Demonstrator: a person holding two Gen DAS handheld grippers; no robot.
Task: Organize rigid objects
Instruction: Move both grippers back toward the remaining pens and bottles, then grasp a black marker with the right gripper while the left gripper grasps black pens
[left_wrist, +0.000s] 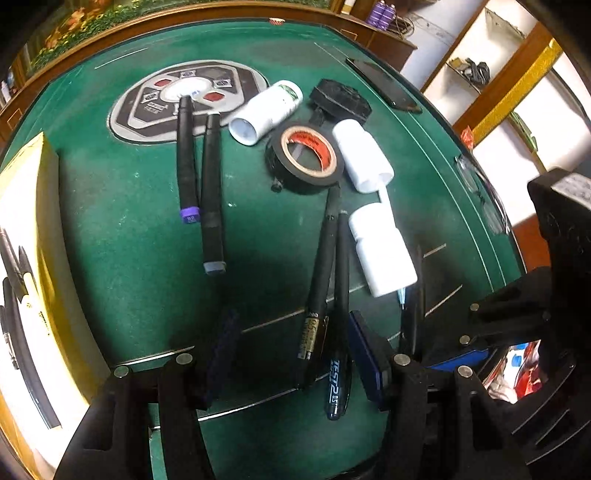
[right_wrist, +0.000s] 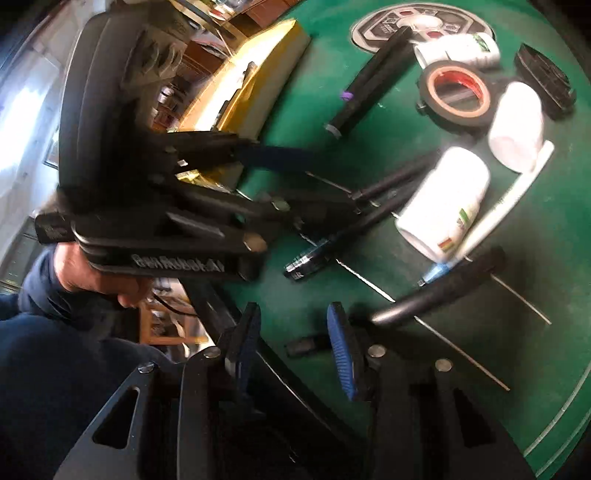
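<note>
Both views look down on a green table (left_wrist: 129, 229) strewn with rigid objects. The step in hand appears to be the approach to a pick: no object is lifted yet, and most still lie loose outside the box.

Left gripper (left_wrist: 295, 354): released, jaws standing wide, tilted steeply down over the near ends of two black pens (left_wrist: 328, 295) that lie side by side between its blue pads. The pads do not press on the pens. The next move probably calls for lowering a little more, keeping both pens, or only one, centred, then closing.

Right gripper (right_wrist: 291, 347): jaws partly apart, nothing pressed between the pads; a small dark object just beyond them is too blurred to name. A curved black handle (right_wrist: 439, 288) lies just to its right.

Other loose objects, toward the far side:
- two black markers (left_wrist: 199, 177), one capped purple, lying parallel;
- a roll of black tape (left_wrist: 304, 155);
- three white bottles (left_wrist: 380, 251), all on their sides; whether they hold anything cannot be told;
- a flat black block (left_wrist: 340, 99).

Container: a yellow box (left_wrist: 33, 206) at the left edge of the table. It holds dark pen-like objects; their number cannot be told. It is the likely destination for the pens, well apart from them.
</note>
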